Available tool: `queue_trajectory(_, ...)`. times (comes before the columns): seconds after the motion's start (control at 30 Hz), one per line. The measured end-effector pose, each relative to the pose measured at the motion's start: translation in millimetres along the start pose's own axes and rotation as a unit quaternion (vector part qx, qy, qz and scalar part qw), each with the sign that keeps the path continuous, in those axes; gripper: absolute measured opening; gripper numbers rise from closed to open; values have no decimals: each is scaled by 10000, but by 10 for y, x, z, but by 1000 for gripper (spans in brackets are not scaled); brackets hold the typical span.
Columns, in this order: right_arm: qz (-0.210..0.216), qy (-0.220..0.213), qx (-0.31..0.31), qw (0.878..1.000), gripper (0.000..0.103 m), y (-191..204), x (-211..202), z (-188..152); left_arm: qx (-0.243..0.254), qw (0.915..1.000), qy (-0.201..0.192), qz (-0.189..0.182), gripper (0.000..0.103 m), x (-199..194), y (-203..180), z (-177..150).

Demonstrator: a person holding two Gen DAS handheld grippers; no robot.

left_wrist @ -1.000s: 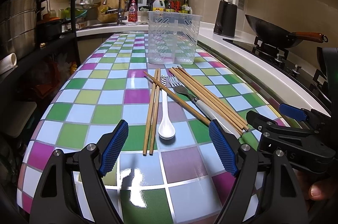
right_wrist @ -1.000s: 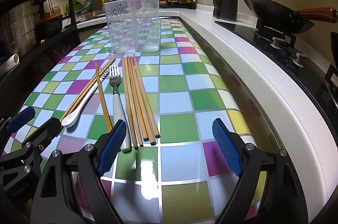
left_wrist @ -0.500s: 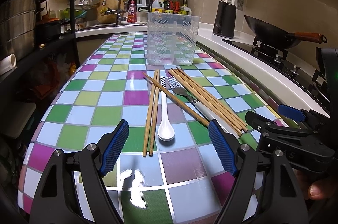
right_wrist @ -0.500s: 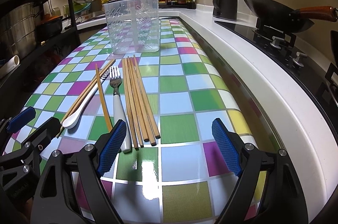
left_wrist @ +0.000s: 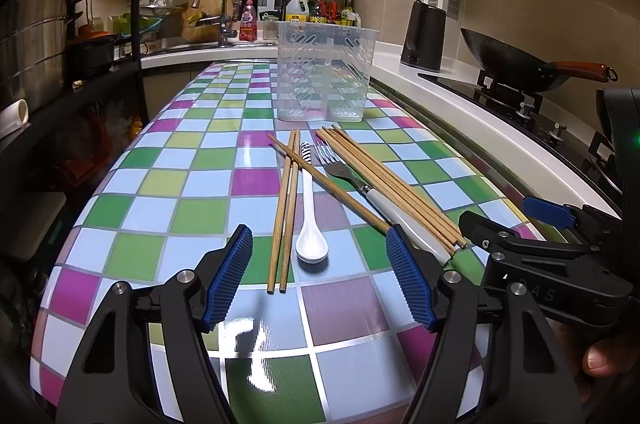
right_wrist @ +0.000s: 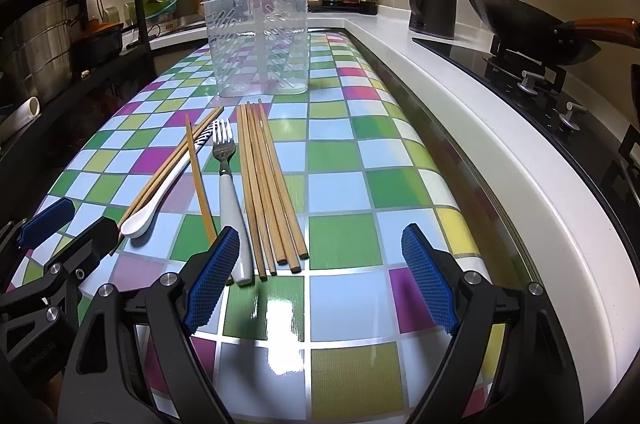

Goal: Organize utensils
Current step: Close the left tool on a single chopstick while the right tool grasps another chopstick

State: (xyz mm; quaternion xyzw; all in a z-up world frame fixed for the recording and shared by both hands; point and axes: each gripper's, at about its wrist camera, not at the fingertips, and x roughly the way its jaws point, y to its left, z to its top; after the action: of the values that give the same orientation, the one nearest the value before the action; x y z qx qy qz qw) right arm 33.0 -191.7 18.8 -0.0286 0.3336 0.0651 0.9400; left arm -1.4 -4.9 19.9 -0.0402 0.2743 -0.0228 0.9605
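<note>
On the checkered table lie a white spoon [left_wrist: 310,224] [right_wrist: 160,194], a fork with a white handle [left_wrist: 360,182] [right_wrist: 230,192], a pair of chopsticks [left_wrist: 285,212] left of the spoon, one chopstick crossing it [left_wrist: 332,186], and a bundle of several chopsticks [left_wrist: 392,186] [right_wrist: 266,184]. A clear plastic utensil holder [left_wrist: 324,72] [right_wrist: 258,44] stands empty behind them. My left gripper [left_wrist: 320,276] is open, low, just short of the spoon. My right gripper [right_wrist: 320,278] is open, to the right of the chopstick bundle; it also shows in the left wrist view [left_wrist: 532,224].
A white counter edge [right_wrist: 500,128] runs along the table's right, with a stove, black wok [right_wrist: 520,20] and kettle [right_wrist: 434,0]. Black shelves with steel pots [left_wrist: 32,40] stand on the left. The sink and bottles are at the back.
Both grippers have barely moved; the views have shifted slightly. Both stay open and the utensils lie as before.
</note>
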Motion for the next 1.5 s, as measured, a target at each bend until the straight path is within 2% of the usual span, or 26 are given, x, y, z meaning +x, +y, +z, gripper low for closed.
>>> queue_trajectory(0.17,0,42,25,10000,82,-15,17,3,5,10000,29,-57,57,18,6,-10)
queue_trajectory(0.23,16,66,31,10000,82,-24,28,9,-3,9999,64,-119,46,29,16,-20)
queue_trajectory(0.27,31,83,34,10000,81,-32,37,14,-3,9998,110,-136,44,45,27,-26)
queue_trajectory(0.33,102,149,74,9998,64,-58,66,29,-56,9998,157,-145,34,60,73,-48)
queue_trajectory(0.37,149,185,114,9997,59,-78,81,35,-80,9997,174,-129,31,68,97,-57)
queue_trajectory(0.43,224,261,228,9992,38,-127,119,52,-140,9995,258,-77,22,102,160,-67)
queue_trajectory(0.5,269,326,306,9986,32,-166,153,62,-199,9993,317,-34,16,133,217,-73)
queue_trajectory(0.73,569,562,353,9962,31,-192,268,86,-364,9985,408,49,15,194,363,-110)
queue_trajectory(0.9,538,756,277,9953,31,-160,343,39,-472,9969,633,-1,15,285,411,-162)
queue_trajectory(1.17,462,794,138,9957,29,-144,357,17,-278,9979,584,38,15,281,348,-174)
queue_trajectory(1.2,453,788,105,9958,27,-133,353,14,-281,9979,575,89,14,281,356,-173)
queue_trajectory(1.27,428,778,59,9960,24,-107,350,10,-348,9975,604,150,8,290,395,-176)
queue_trajectory(1.33,420,778,32,9961,10,-100,346,9,-289,9977,600,159,5,287,390,-186)
queue_trajectory(1.37,479,787,53,9957,7,-101,347,7,-257,9978,601,135,5,279,379,-187)
queue_trajectory(1.5,533,747,-23,9958,7,-45,326,-17,-76,9982,590,63,5,257,291,-207)
